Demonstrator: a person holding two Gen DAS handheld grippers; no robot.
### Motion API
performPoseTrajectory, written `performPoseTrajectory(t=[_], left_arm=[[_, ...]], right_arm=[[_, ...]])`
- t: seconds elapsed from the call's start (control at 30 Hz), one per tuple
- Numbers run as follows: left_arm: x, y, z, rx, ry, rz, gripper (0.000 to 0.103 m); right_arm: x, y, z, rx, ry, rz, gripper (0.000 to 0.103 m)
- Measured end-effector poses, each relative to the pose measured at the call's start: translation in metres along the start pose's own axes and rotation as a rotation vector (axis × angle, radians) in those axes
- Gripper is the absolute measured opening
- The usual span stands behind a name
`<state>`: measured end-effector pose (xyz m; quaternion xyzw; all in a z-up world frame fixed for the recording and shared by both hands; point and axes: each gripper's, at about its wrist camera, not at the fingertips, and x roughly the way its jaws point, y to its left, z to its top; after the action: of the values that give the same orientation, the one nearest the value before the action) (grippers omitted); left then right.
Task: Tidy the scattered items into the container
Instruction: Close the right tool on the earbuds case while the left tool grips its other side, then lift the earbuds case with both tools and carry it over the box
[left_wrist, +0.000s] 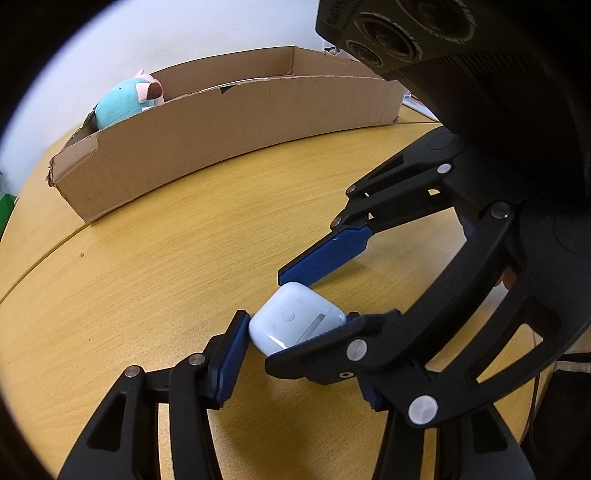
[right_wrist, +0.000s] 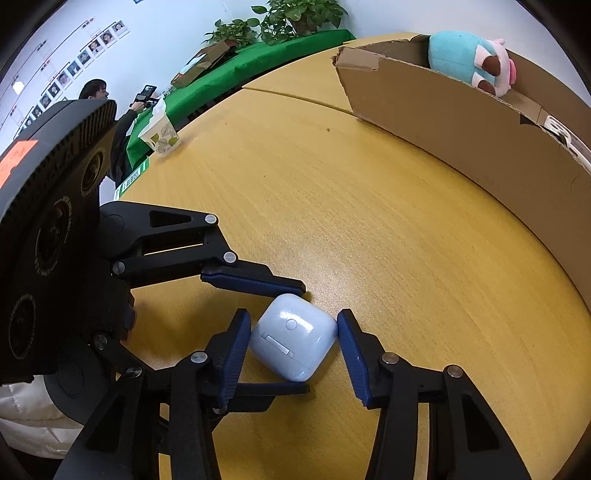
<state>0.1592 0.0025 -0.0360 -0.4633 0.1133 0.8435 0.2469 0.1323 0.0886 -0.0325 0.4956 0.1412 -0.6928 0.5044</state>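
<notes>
A white earbud case (left_wrist: 297, 319) lies on the yellow wooden worktop (left_wrist: 177, 258), caught between two grippers at once. In the left wrist view, the left gripper (left_wrist: 295, 334) has its blue-padded fingers (left_wrist: 231, 356) pressed on the case's left and right sides, clamping it. The right gripper (left_wrist: 301, 290) reaches in from the right there; one of its fingers lies over the case's near right edge and the other rests along its far side.

In the right wrist view, the right gripper (right_wrist: 293, 339) brackets the same case (right_wrist: 293, 338); its right finger touches the case's right corner and its left finger sits against the left side, so it too appears to be gripping. The left gripper (right_wrist: 291, 338) comes in from the left there.

Farther back on the worktop stands a long, low cardboard box (left_wrist: 229, 136), its torn rim open upward, well apart from the case. A turquoise plush toy (left_wrist: 123, 103) sits inside the box at its left end. In the right wrist view, a paper cup (right_wrist: 160, 136) stands near the worktop's far left edge, with a green-covered table (right_wrist: 258, 70) and potted plants (right_wrist: 280, 18) beyond.
</notes>
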Motion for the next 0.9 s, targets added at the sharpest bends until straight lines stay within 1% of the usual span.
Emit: performPoseTrajectory(t=[0.17,0.23,0.27,0.3,0.4,0.5,0.57,0.63,0.67,0.73,0.77,0.8,0.83,0.9], left_arm=[[-0.019,0.002,0.006,0.0,-0.053,0.014,0.052],[-0.027,0.002,0.011,0.011,-0.064,0.041,0.052],[-0.03,0.002,0.013,0.013,-0.069,0.048,0.052],[-0.033,0.003,0.015,0.011,-0.077,0.052,0.052],[-0.038,0.004,0.029,0.015,-0.09,0.066,0.052],[-0.048,0.012,0.026,0.03,-0.093,0.092,0.052],[-0.046,0.004,0.036,0.032,-0.103,0.093,0.051],[-0.036,-0.007,0.047,0.034,-0.122,0.095,0.051],[-0.038,-0.009,0.049,0.036,-0.132,0.096,0.051],[-0.046,-0.015,0.05,0.048,-0.139,0.102,0.051],[-0.047,-0.017,0.052,0.056,-0.14,0.109,0.051],[-0.048,-0.017,0.056,0.059,-0.141,0.112,0.051],[-0.049,-0.018,0.058,0.062,-0.144,0.113,0.051],[-0.053,-0.019,0.06,0.063,-0.15,0.111,0.051]], right_arm=[[-0.015,0.001,0.007,0.008,-0.017,0.008,0.051],[-0.023,0.001,0.013,0.005,-0.037,0.001,0.045],[-0.029,0.0,0.016,0.002,-0.048,-0.008,0.036],[-0.033,-0.001,0.019,-0.001,-0.057,-0.012,0.032],[-0.042,-0.003,0.027,-0.005,-0.079,-0.005,0.03],[-0.047,-0.002,0.031,-0.018,-0.089,-0.015,0.031],[-0.049,-0.004,0.032,-0.016,-0.098,-0.009,0.033],[-0.05,-0.004,0.032,-0.014,-0.102,0.006,0.034],[-0.051,-0.005,0.031,-0.013,-0.1,0.008,0.036],[-0.052,-0.005,0.027,-0.016,-0.094,0.008,0.037],[-0.052,-0.005,0.027,-0.016,-0.095,0.012,0.034],[-0.054,-0.004,0.027,-0.02,-0.098,0.017,0.028],[-0.056,-0.003,0.026,-0.028,-0.103,0.017,0.026],[-0.06,-0.001,0.025,-0.037,-0.109,0.005,0.026]])
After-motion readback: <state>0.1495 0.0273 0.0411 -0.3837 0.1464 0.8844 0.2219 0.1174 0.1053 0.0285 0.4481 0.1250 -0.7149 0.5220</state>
